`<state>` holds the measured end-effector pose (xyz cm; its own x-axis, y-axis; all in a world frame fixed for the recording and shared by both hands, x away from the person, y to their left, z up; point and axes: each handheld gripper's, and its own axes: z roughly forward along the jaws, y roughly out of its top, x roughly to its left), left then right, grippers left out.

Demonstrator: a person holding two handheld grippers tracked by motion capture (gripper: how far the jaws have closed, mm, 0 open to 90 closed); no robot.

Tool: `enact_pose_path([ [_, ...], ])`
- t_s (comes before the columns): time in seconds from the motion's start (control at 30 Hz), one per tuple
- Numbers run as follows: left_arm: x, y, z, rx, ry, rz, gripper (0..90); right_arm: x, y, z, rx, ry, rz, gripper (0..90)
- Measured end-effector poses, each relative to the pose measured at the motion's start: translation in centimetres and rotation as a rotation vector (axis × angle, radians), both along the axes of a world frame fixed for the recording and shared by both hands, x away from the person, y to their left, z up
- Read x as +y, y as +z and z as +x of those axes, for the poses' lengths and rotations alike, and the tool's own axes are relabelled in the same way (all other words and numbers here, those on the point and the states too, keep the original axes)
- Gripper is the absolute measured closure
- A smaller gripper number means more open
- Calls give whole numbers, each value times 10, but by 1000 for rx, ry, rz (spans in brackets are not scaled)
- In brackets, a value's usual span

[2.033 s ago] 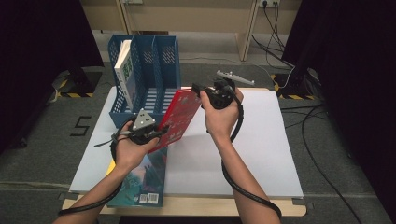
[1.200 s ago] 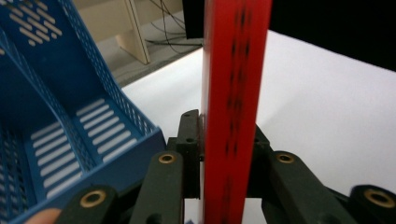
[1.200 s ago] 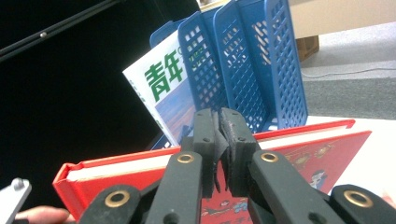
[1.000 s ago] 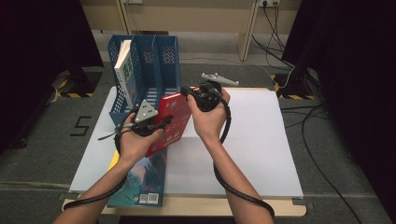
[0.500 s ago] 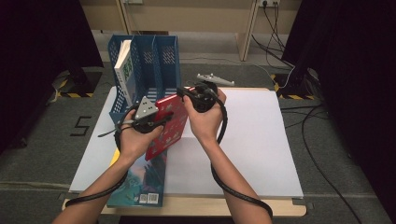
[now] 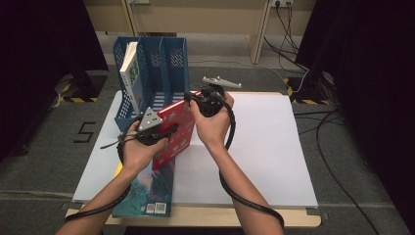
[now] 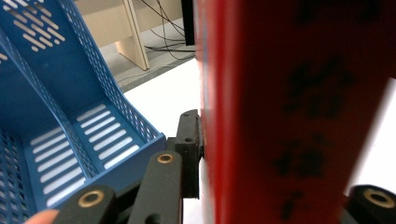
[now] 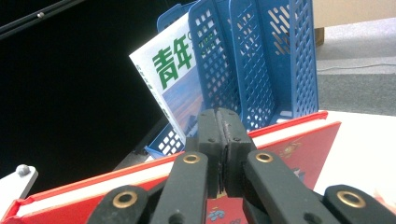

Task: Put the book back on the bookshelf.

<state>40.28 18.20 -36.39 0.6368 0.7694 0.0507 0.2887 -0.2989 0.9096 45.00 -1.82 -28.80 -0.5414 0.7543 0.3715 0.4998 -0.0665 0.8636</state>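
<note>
Red book pinched by both grippers, tilted up at the rack mouth.

High view: left gripper (image 6: 164, 134) clamped on the near edge of the red book (image 6: 177, 128), right gripper (image 6: 195, 99) on the far top edge; held off the table (image 6: 274, 147), leaning toward the blue rack (image 6: 169, 63), likely so as to stand it upright for a free slot. White magazine (image 6: 130, 66) already upright in the leftmost slot; another book (image 6: 149, 193) flat at the table's near edge.
Left gripper view: pad (image 7: 190, 156) pressed against the red cover (image 7: 299, 112) (jaws eased slightly a moment ago, book between them, other jaw hidden behind the book), empty slot floor (image 7: 84, 140) just beside.
Right gripper view: jaws nearly together on the book's top edge (image 8: 280, 135), magazine (image 8: 175, 84) and rack (image 8: 261, 56) straight ahead.
</note>
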Motion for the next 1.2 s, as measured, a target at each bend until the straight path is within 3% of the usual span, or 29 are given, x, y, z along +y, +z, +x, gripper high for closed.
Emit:
enact_pose_path([
  [0.1,4,-7,-2,12,5,-20,732,2,0,0,-2,1,-4,895],
  [0.2,6,-12,-5,-15,10,-45,747,2,0,0,-1,10,-5,898],
  [0.43,5,-12,-5,-23,14,-48,773,3,1,0,0,6,-6,891],
  [0.53,5,-12,-4,-18,15,-50,782,1,2,-1,-2,17,1,839],
  [0.6,7,-12,-3,-11,18,-57,784,-2,3,-4,-23,23,12,829],
  [0.77,8,-12,-4,-7,24,-62,784,-32,9,-14,-71,-24,25,802],
  [0.93,6,-14,-5,-26,22,-61,784,-64,2,-19,-45,-77,22,792],
  [1.2,13,-13,0,-3,21,-93,792,-115,-31,-26,28,-159,23,780],
])
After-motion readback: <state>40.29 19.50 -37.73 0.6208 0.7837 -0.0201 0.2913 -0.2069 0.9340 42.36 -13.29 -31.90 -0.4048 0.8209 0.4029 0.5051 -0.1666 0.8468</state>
